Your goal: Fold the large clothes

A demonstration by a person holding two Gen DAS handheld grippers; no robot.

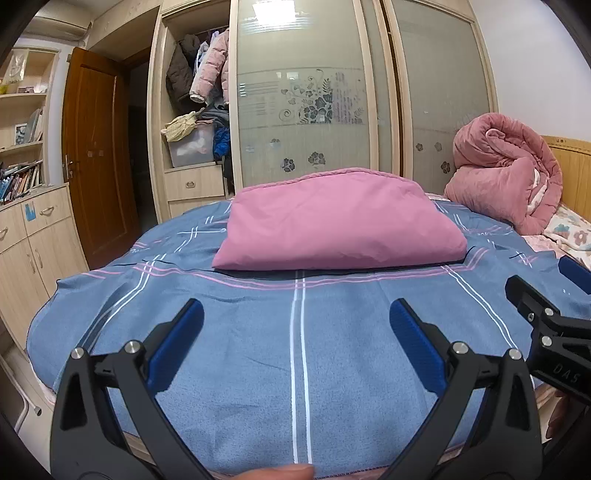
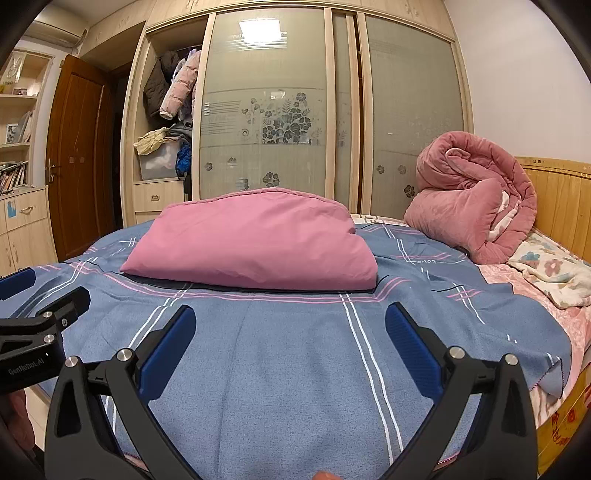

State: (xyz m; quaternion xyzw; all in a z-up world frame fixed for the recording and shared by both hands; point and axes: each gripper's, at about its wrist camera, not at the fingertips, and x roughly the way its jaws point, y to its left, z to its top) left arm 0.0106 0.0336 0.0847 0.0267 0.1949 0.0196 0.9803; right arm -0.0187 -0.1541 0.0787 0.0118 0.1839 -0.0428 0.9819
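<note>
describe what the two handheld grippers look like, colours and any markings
Both the left gripper and the right gripper have black angular frames, silver round bolts at the joints and blue ribbed pads inside each finger. White lettering on their sides reads "DAS" and "GenRobot.AI". No cables or sleeves show.

bright even indoor light, square ceiling lamp glare (image 2: 261, 32) bouncing off the frosted wardrobe door (image 2: 266, 110), soft thin shadow under the pink folded bundle (image 2: 251, 240), heavy fisheye bending, black vignette corners, everything pretty sharp, doorway dark
</note>
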